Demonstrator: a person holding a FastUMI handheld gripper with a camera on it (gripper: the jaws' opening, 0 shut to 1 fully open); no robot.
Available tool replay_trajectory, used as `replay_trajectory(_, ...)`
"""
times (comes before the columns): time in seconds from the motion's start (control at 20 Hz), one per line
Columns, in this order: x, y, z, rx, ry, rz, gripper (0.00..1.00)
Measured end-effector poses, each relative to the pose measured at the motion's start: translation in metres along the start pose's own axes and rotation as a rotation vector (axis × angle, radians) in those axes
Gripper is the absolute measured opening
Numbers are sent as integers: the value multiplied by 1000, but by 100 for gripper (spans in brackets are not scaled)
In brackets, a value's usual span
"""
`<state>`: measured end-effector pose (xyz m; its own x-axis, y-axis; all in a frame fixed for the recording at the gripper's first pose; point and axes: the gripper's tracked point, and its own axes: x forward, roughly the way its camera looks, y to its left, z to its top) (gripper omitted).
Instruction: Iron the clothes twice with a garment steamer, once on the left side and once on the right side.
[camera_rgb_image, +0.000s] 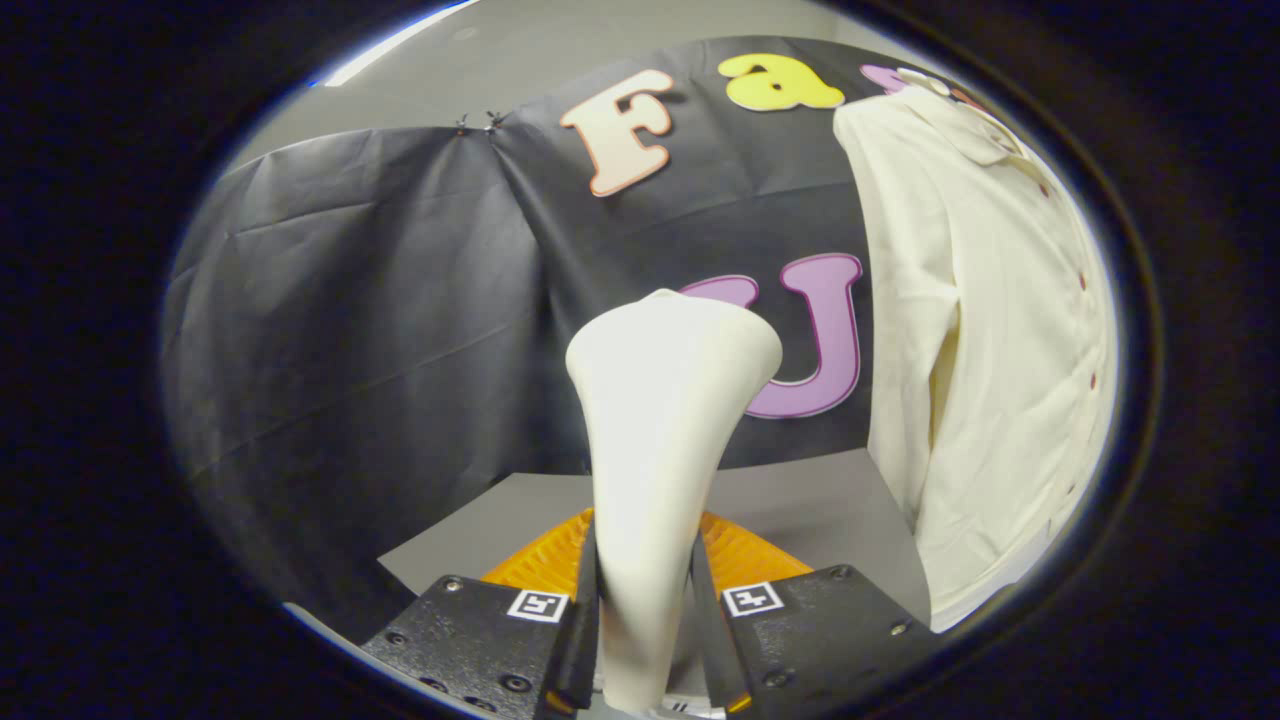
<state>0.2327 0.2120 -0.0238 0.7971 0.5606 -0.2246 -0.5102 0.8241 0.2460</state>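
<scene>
We are pinching the steamer (665, 420) by its narrow neck between both fingers of the hand-held gripper (645, 610); it is looking rigid, smooth and likely slippery, so the neck is suiting us best. The soft, light shirt (990, 340) is hanging at the right of the frame, beyond the steamer's head and apart from it

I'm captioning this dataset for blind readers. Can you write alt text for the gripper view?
The gripper is shut on the handle of a white garment steamer, whose wide head rises upright beyond the fingers. A cream button-up shirt hangs ahead and to the right, apart from the steamer head, against the black cloth wall above a grey floor panel.
</scene>
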Motion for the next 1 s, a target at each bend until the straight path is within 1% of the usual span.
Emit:
replay_trajectory(0.1,-12,10,5,-54,-30,15,42)
replay_trajectory(0.15,-19,13,5,-48,-39,18,42)
replay_trajectory(0.2,-23,13,10,-17,-61,32,42)
replay_trajectory(0.3,-34,1,16,-3,-95,17,42)
replay_trajectory(0.35,-40,-1,13,17,-89,15,42)
replay_trajectory(0.45,-54,-7,14,72,-123,15,42)
replay_trajectory(0.55,-70,-16,30,93,-181,18,42)
replay_trajectory(0.7,-86,-43,47,92,-209,-28,42)
replay_trajectory(1.0,-112,-95,77,22,-245,-148,41)
